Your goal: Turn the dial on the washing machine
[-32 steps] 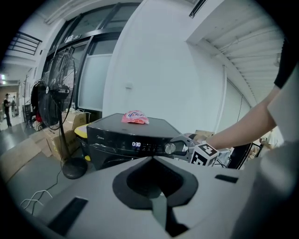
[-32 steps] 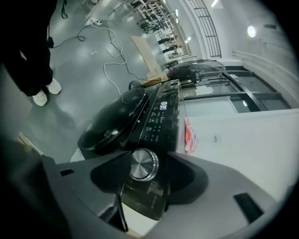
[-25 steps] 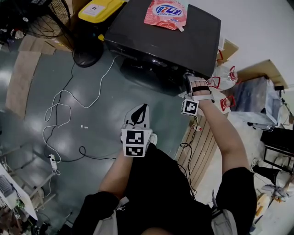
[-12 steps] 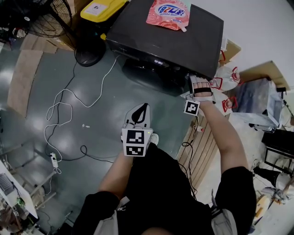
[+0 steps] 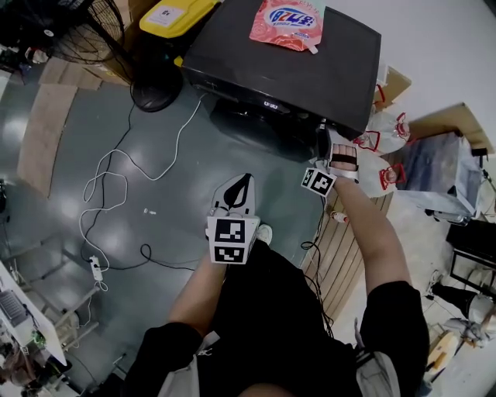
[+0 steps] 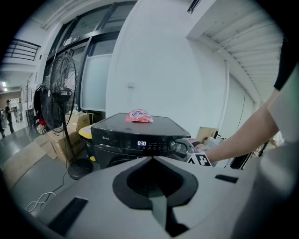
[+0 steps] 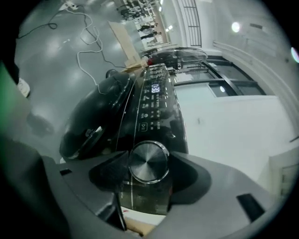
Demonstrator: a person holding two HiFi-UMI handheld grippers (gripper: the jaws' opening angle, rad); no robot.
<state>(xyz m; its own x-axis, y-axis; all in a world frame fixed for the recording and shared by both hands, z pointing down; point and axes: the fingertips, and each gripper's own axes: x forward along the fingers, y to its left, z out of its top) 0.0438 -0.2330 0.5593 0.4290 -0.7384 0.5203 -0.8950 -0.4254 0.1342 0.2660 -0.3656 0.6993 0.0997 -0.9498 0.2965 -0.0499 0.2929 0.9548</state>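
right gripper (image 5: 323,142) loose around the dial (image 7: 148,162)

head view: a person faces a black washing machine (image 5: 287,70) with a red pouch (image 5: 288,22) lying on top. the right gripper is up at the right end of the front panel. the left gripper (image 5: 242,182) hangs well apart from the machine.

left gripper view: its jaws are closed together, nothing in them. the dial is on the front panel, right of the lit display (image 6: 141,143).

right gripper view: the silver dial sits right between the jaws. they've just been opening and stand wide, pads just off its rim.
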